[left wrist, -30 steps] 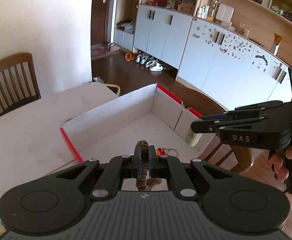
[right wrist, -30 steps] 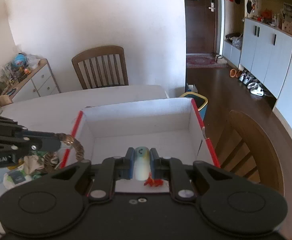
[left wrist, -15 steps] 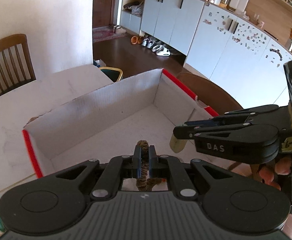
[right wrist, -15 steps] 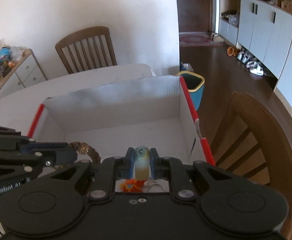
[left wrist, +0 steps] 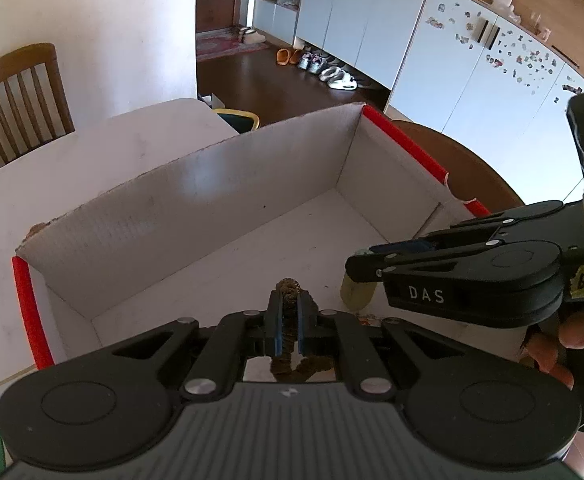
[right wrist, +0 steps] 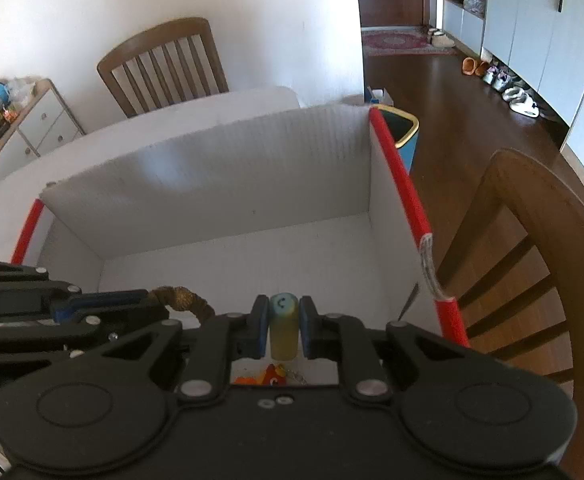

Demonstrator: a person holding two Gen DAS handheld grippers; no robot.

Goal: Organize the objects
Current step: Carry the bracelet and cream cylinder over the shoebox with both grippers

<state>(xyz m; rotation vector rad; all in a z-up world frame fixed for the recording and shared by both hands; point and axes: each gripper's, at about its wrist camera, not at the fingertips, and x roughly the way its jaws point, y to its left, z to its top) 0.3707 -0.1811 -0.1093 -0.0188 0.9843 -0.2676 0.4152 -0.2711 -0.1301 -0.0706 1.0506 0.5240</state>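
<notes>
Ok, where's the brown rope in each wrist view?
Left wrist: the rope is bottom centre, clamped in the left gripper.
Right wrist: it is lower left, sticking out of that gripper.
Shared landmark: the box's red-edged right wall.

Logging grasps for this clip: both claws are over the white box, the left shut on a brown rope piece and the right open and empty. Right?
Not quite. The right claw is not open and empty: the right wrist view shows it shut on a yellowish cylinder. The rest holds: the left claw is shut on the brown rope piece, both over the white box.
</notes>
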